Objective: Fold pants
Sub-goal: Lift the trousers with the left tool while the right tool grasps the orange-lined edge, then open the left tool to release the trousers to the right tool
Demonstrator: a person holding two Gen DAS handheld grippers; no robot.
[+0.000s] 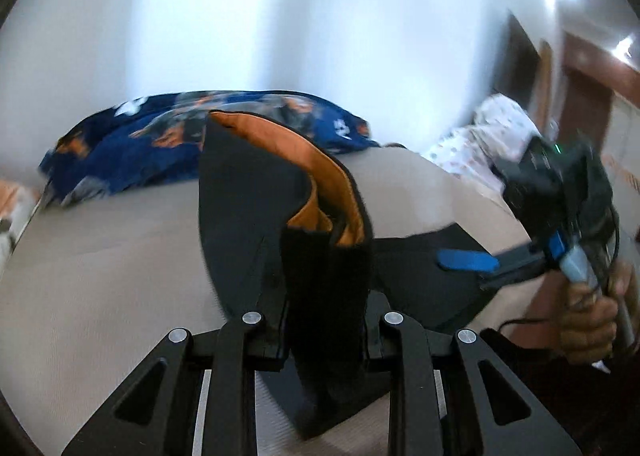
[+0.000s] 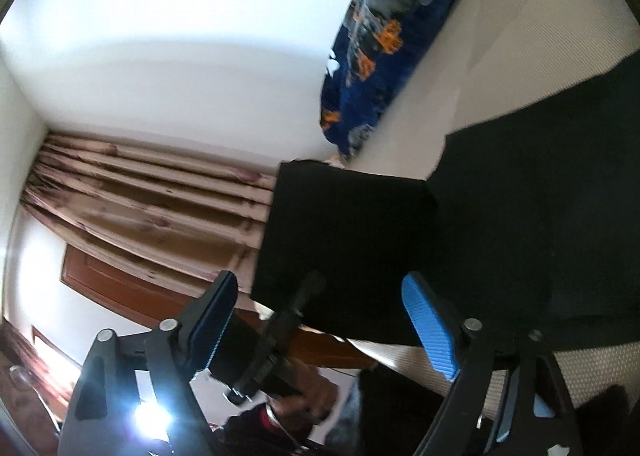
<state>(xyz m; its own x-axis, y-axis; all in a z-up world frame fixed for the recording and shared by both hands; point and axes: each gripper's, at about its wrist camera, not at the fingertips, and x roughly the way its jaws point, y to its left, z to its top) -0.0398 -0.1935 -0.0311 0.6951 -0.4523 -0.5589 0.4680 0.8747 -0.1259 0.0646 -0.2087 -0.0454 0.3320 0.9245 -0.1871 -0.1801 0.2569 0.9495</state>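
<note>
The black pants (image 1: 328, 276) are clamped and lifted by the left gripper (image 1: 326, 336). The right gripper (image 2: 324, 332), its fingers spread and empty, is held beside them to the right, the cloth running away across the bed (image 1: 100, 276).

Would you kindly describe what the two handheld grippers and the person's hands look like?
The left gripper has black linkage arms with silver pivot bolts. The right gripper has ribbed blue finger pads, a black body, a green indicator light and a thin black cable. The right hand is bare.

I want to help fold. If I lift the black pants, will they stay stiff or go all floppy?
Probably floppy: the pants droop and curl over where the left hand-held gripper pinches them, showing an orange lining. Likely light too, since one pinch holds a fold up. They'd probably slide, not roll, on the smooth bed.
</note>
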